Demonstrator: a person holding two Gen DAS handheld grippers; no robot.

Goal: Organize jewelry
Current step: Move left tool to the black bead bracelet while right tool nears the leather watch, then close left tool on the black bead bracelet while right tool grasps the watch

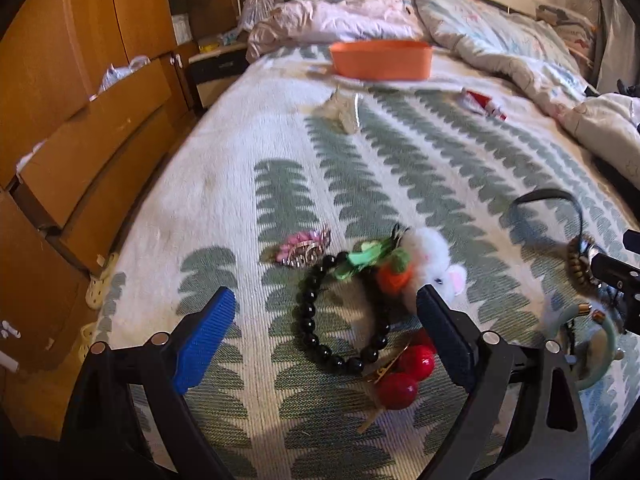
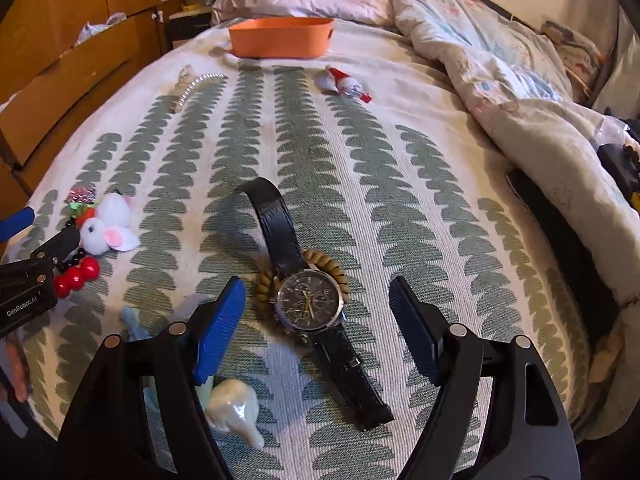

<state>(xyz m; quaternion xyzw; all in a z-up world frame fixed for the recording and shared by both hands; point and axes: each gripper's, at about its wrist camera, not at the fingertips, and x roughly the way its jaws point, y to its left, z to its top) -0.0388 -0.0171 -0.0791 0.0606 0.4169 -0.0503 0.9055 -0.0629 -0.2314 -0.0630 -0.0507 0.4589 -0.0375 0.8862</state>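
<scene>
Jewelry lies on a bed. My left gripper (image 1: 326, 316) is open over a black bead bracelet (image 1: 316, 336), with red cherry beads (image 1: 404, 376), a white plush bunny clip (image 1: 428, 260) and a pink sparkly clip (image 1: 304, 248) close by. My right gripper (image 2: 316, 304) is open around a black-strapped wristwatch (image 2: 310, 300) lying on a tan coil hair tie (image 2: 340, 272). A pale pearly bangle (image 2: 236, 408) lies by the right gripper's left finger. An orange basket (image 1: 380, 58) stands at the far end; it also shows in the right wrist view (image 2: 280, 36).
A clear sparkly hair piece (image 1: 344, 112) and a red-and-white Santa clip (image 2: 346, 84) lie short of the basket. A rumpled duvet (image 2: 500, 72) fills the right side. Wooden drawers (image 1: 80, 128) line the left edge of the bed.
</scene>
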